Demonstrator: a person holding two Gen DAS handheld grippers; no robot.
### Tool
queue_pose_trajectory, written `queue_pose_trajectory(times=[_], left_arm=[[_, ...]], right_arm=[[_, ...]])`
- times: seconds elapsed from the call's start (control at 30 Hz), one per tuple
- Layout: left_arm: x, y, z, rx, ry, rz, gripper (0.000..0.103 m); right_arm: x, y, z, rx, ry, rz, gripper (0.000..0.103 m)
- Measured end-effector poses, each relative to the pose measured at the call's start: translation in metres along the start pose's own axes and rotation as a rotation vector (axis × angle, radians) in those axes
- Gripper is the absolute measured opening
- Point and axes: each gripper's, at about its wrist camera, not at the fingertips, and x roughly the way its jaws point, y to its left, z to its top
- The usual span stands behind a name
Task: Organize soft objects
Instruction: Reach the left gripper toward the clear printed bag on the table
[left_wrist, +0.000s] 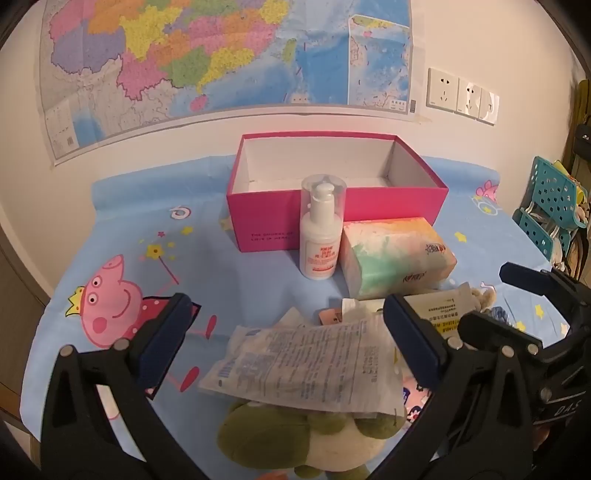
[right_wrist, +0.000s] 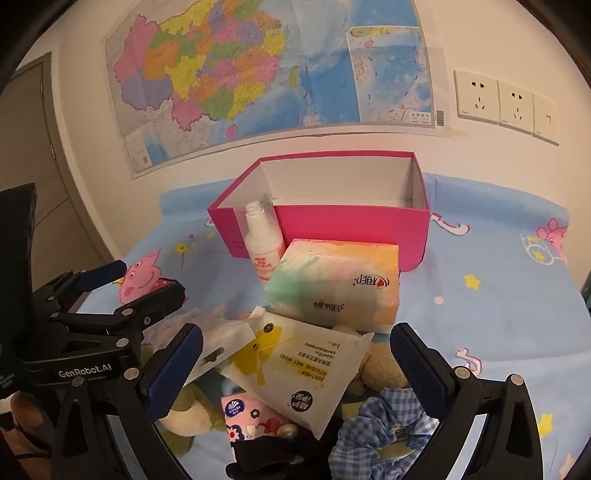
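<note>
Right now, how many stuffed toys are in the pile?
2 that I can see. A green and white stuffed toy lies under the clear packet, and a beige stuffed toy peeks out beneath the wet wipes. More may be buried underneath.

Heap of soft packs: pastel tissue pack (right_wrist: 334, 282), wipes pouch (right_wrist: 295, 373) over green plush (left_wrist: 291, 435), gingham scrunchie (right_wrist: 376, 435).

White wall behind, big colourful map (left_wrist: 207, 70) taped on it. Three white sockets (right_wrist: 506, 107) to the map's right. Blue cartoon-pig sheet (left_wrist: 122, 236) covers the surface, reaching the wall. Grey-brown door (right_wrist: 33, 147) at far left in right view. Teal perforated rack (left_wrist: 550, 206) at right edge in left view. Warm, dim indoor light.
</note>
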Motion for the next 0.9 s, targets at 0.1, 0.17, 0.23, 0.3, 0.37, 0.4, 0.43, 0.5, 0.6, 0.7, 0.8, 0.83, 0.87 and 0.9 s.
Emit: queue_pose_trajectory(times=[0.1,0.17,0.23,0.3,0.37,0.4,0.43,0.5,0.6,0.7,0.8,0.83,0.87,0.9], left_arm=[[0.000,0.000,0.000,0.000,0.000,-0.001,0.103],[0.002,0.000,-0.002,0.002,0.000,-0.002,0.103],[0.002,0.000,-0.002,0.003,-0.001,-0.004,0.103],[0.002,0.000,-0.003,0.004,0.000,-0.007,0.103],[0.003,-0.001,-0.003,0.004,0.002,-0.006,0.103],[0.003,0.000,-0.003,0.004,0.002,-0.008,0.103],[0.003,0.000,-0.004,0.004,0.003,-0.011,0.103],[0.003,0.000,-0.004,0.005,0.002,-0.011,0.103],[0.004,0.000,-0.005,0.004,0.004,-0.011,0.103],[0.006,0.002,-0.006,0.009,0.009,-0.013,0.103],[0.006,0.009,-0.007,0.007,0.009,-0.022,0.103],[0.006,0.013,-0.007,0.002,0.013,-0.031,0.103],[0.007,0.017,-0.008,-0.003,0.019,-0.038,0.103],[0.008,0.023,-0.009,-0.005,0.022,-0.037,0.103]], right_arm=[[-0.002,0.000,0.000,-0.001,0.002,0.004,0.103],[0.001,0.000,0.000,-0.004,0.003,0.006,0.103],[0.002,0.000,-0.001,-0.001,0.007,0.011,0.103],[0.003,-0.001,-0.001,0.008,0.014,0.018,0.103],[0.004,-0.001,-0.002,0.004,0.013,0.020,0.103],[0.004,-0.001,-0.003,0.007,0.014,0.024,0.103],[0.004,-0.001,-0.003,0.006,0.014,0.028,0.103],[0.005,-0.001,-0.003,-0.001,0.017,0.029,0.103],[0.007,0.000,-0.004,0.005,0.025,0.036,0.103],[0.010,-0.002,-0.006,0.011,0.035,0.049,0.103],[0.016,-0.004,-0.009,-0.005,0.077,0.040,0.102],[0.018,-0.005,-0.009,-0.010,0.095,0.037,0.102],[0.020,-0.006,-0.009,-0.011,0.108,0.037,0.101],[0.022,-0.006,-0.010,-0.009,0.112,0.042,0.101]])
